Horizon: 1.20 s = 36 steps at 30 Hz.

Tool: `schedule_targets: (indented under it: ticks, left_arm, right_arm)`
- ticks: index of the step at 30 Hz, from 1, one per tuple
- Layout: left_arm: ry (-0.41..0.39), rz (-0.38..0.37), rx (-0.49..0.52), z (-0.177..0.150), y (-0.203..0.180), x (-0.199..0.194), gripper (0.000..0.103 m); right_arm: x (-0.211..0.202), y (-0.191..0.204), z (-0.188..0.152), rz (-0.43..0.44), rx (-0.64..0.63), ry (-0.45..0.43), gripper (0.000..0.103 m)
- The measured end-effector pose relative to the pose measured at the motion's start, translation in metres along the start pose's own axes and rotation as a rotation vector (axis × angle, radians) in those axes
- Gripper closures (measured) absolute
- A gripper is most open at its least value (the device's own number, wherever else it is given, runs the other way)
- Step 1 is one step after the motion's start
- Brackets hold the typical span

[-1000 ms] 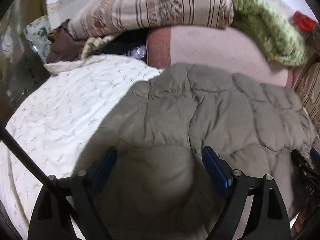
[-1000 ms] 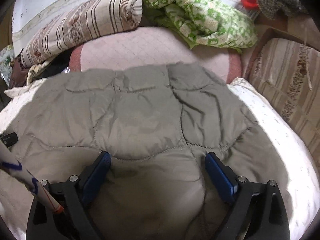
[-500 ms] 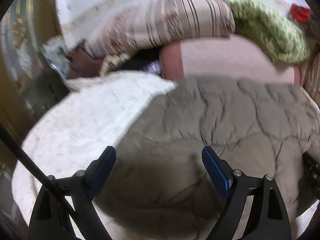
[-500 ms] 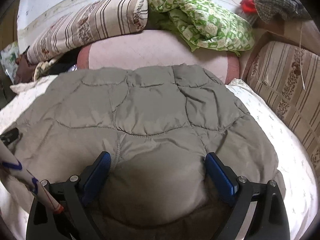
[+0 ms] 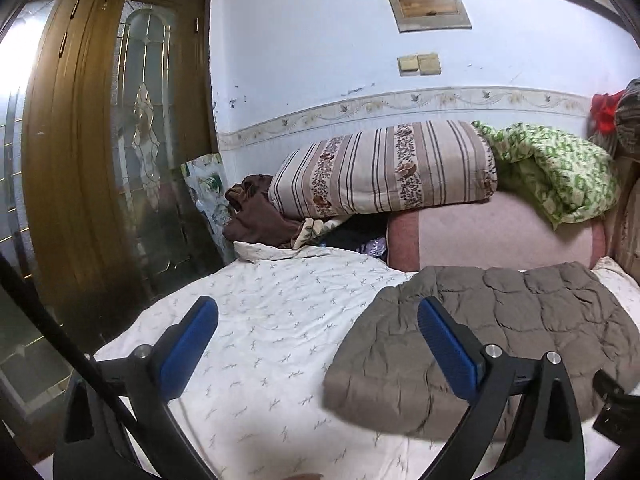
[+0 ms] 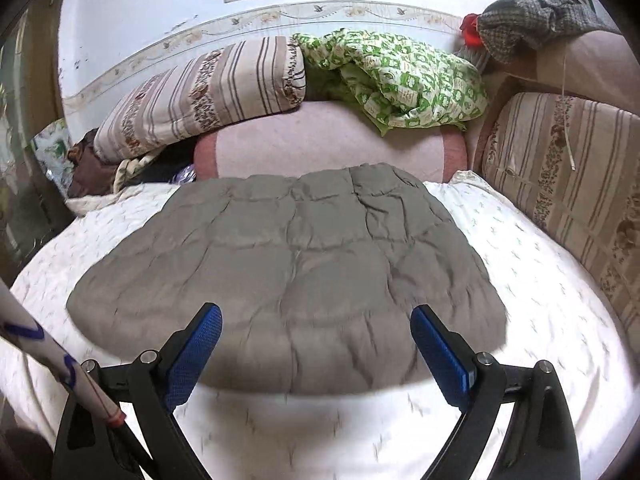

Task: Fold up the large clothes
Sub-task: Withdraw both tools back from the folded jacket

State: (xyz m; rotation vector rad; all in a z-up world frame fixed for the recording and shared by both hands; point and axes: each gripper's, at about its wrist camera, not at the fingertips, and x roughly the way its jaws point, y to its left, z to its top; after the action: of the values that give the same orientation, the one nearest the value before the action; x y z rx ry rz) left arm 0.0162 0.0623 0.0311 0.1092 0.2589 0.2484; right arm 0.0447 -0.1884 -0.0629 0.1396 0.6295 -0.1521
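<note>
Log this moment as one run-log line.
stage: fold laid | quilted jacket: folded, flat on white sheet | left hand-held gripper: opening, empty | right hand-held gripper: open, empty

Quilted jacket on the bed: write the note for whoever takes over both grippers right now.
Left gripper: jaws opening, nothing between them, off the jacket's left edge.
Right gripper: open, empty, above the near edge.
Grey quilted jacket: lies as a flat folded bundle on the white bedsheet, in front of the pink cushion.
Done: it looks folded.
Left: check the fold; whether more clothes wait, I cannot tell.
</note>
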Motion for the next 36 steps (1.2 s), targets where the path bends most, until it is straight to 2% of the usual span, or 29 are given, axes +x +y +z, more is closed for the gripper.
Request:
schedule_targets:
  ticks: [3,7,11,22,36]
  left_arm:
    - [0.049,-0.044,-0.018,-0.004,0.009,-0.015,0.002]
    - [0.148,-0.144,-0.043,-0.017,0.012,-0.032,0.002]
    - [0.236,-0.212,-0.02,-0.034,0.004,-0.044,0.002]
    - [0.385,-0.291,-0.024,-0.063,-0.001,-0.056,0.003]
    - [0.459,-0.311,0.002,-0.077,-0.008,-0.052,0.003]
  right_arm:
    - [-0.017,0.003,-0.019,-0.005,-0.009,0.028,0.005]
    - [-0.036,0.005,-0.042,-0.002,-0.007,0.076,0.005]
    - [-0.049,0.002,-0.058,-0.01,0.007,0.127,0.005]
    - [-0.069,-0.006,-0.085,-0.048,0.016,0.182,0.005]
    - [-0.069,0.0,-0.094,-0.067,-0.005,0.212,0.005]
